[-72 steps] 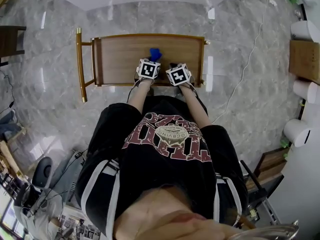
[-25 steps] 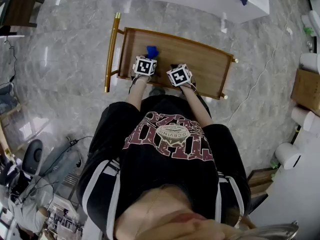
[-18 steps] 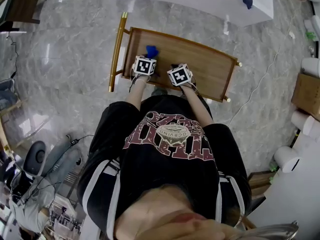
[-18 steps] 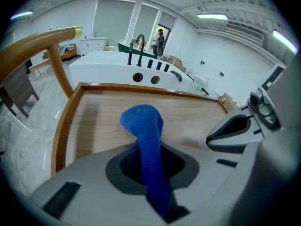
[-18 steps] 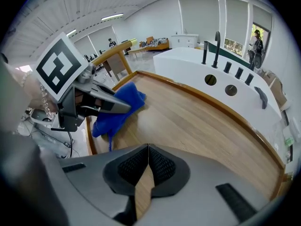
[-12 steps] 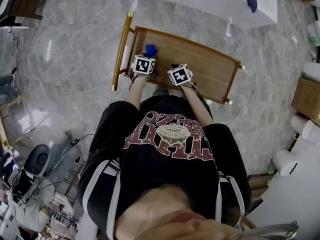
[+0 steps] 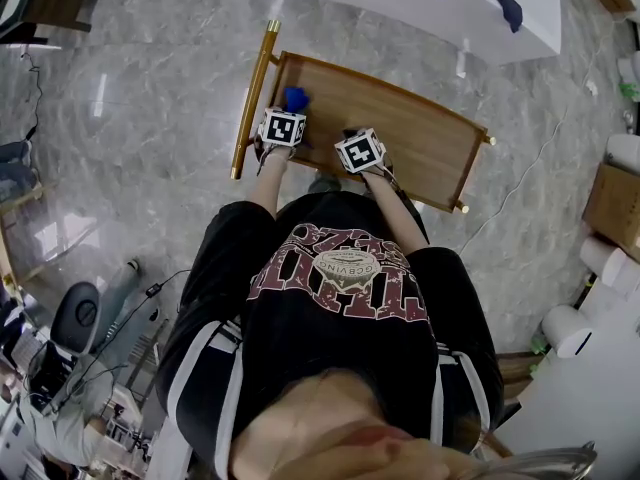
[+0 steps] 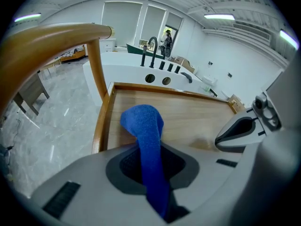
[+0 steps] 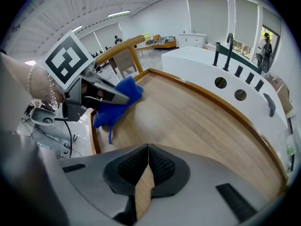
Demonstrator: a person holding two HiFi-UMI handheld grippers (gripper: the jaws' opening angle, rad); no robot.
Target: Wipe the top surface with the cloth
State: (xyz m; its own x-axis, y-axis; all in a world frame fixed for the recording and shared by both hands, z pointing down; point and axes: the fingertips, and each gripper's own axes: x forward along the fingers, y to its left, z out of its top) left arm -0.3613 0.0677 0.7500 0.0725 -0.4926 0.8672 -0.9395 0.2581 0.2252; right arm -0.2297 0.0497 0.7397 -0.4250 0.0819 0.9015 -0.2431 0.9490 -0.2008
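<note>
Head view: a person stands at one long side of the wooden top, with both tools over its edge nearest the body.
Landmark: handle, the brass bar across one short end of the top.
Cloth: blue cloth, bunched just beside the handle and ahead of the left tool. Its free end droops to the wood and seems to touch it, though contact is not certain.
Left gripper: left gripper is the nearer of the two to the handle. In the left gripper view its jaws are clamped on the cloth, which runs up between them and folds over in front.
Right gripper: right gripper sits farther from the handle, near the left one but apart from it. In the right gripper view its jaws are pressed together with nothing between them, only bare wood beyond.
Top: plain wood inside a raised rim, with no dirt or spill to be made out.
Step in hand: judged to be a wiping pass at its handle end, either starting or turning.
Next move: probably lower the cloth until it lies flat, then drag it away from the handle down the length of the top. The jaw tips should stay off the wood. The right tool lies in that lane and would need to lift or move aside.
</note>
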